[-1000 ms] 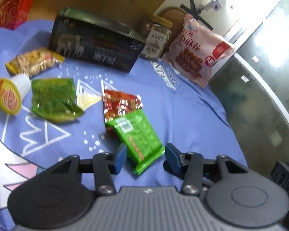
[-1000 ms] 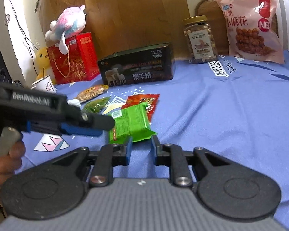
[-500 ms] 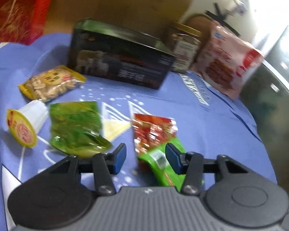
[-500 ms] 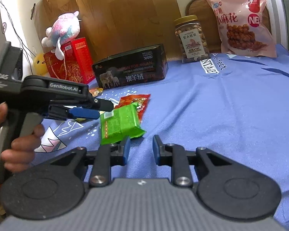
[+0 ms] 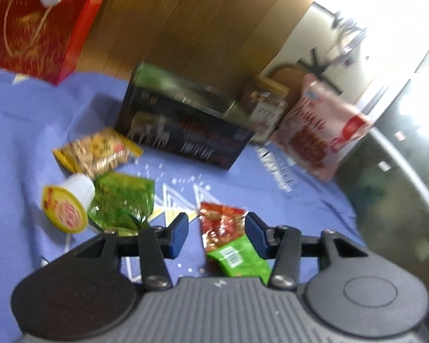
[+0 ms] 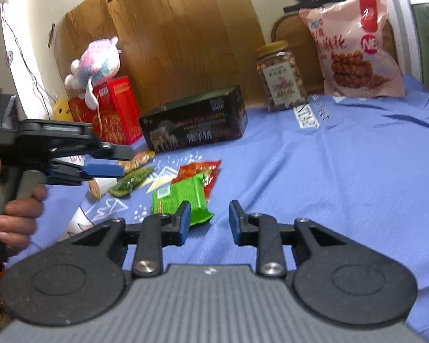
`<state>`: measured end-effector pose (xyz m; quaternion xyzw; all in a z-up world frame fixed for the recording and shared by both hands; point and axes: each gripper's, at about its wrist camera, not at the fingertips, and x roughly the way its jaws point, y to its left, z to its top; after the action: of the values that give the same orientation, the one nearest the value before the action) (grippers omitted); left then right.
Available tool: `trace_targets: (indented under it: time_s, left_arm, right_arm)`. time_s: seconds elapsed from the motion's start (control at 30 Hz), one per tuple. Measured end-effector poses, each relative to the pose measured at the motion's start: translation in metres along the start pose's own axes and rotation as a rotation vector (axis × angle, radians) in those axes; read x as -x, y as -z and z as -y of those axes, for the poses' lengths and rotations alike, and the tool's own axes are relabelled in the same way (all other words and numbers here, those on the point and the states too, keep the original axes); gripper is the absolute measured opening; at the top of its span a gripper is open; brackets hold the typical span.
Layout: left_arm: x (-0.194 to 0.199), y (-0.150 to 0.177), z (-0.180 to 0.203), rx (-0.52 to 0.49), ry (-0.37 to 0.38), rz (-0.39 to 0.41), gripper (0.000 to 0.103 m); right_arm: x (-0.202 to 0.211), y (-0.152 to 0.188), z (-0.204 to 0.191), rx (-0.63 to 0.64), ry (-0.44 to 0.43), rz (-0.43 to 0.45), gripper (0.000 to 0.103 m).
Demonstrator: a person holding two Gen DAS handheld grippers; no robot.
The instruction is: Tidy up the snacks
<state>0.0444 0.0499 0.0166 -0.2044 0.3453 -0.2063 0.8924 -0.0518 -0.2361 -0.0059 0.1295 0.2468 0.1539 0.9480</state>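
Small snack packets lie on a blue cloth [image 6: 329, 171]. A bright green packet [image 5: 237, 260] [image 6: 180, 197] lies over the end of a red packet [image 5: 218, 223] [image 6: 200, 171]. A dark green packet [image 5: 120, 203], a yellow peanut packet [image 5: 97, 151] and a jelly cup [image 5: 67, 204] lie to the left. My left gripper [image 5: 216, 235] is open and empty above the red and bright green packets; it also shows in the right wrist view [image 6: 100, 168]. My right gripper [image 6: 208, 223] is open and empty, just right of the bright green packet.
A black box [image 6: 194, 128], a nut jar [image 6: 281, 77] and a big pink snack bag [image 6: 354, 48] stand at the back against a wooden board. A red gift box [image 6: 114, 111] with a plush toy [image 6: 97, 65] is at the back left. The cloth's right edge drops off [image 5: 357, 223].
My left gripper has pulled back and tilted up, so the bright green packet now lies under its jaws. My right gripper's jaws have opened wider.
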Motion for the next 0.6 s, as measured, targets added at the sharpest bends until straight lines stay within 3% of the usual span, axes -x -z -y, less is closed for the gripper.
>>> trace_targets:
  time_s: [0.23, 0.33, 0.37, 0.43, 0.47, 0.6]
  left_arm:
    - [0.015, 0.005, -0.002, 0.033, 0.139, -0.053, 0.047]
    - [0.002, 0.015, 0.002, 0.023, 0.128, -0.089, 0.05]
    - [-0.004, 0.018, 0.003, 0.022, 0.125, -0.111, 0.05]
    - [-0.016, 0.026, 0.005, 0.025, 0.133, -0.155, 0.051]
    - [-0.022, 0.03, 0.006, 0.028, 0.142, -0.177, 0.052]
    - [-0.042, 0.043, 0.004, 0.062, 0.188, -0.253, 0.054]
  right_arm:
    - [-0.005, -0.002, 0.0, 0.007, -0.054, -0.01, 0.035]
    - [-0.013, 0.0, -0.012, 0.051, -0.089, -0.033, 0.038]
    - [-0.017, 0.0, -0.016, 0.074, -0.09, -0.039, 0.041]
    - [-0.024, -0.002, -0.019, 0.099, -0.083, -0.044, 0.061]
    - [-0.03, -0.004, -0.019, 0.102, -0.085, -0.048, 0.065]
    - [-0.056, -0.001, -0.02, 0.129, -0.09, -0.155, 0.066]
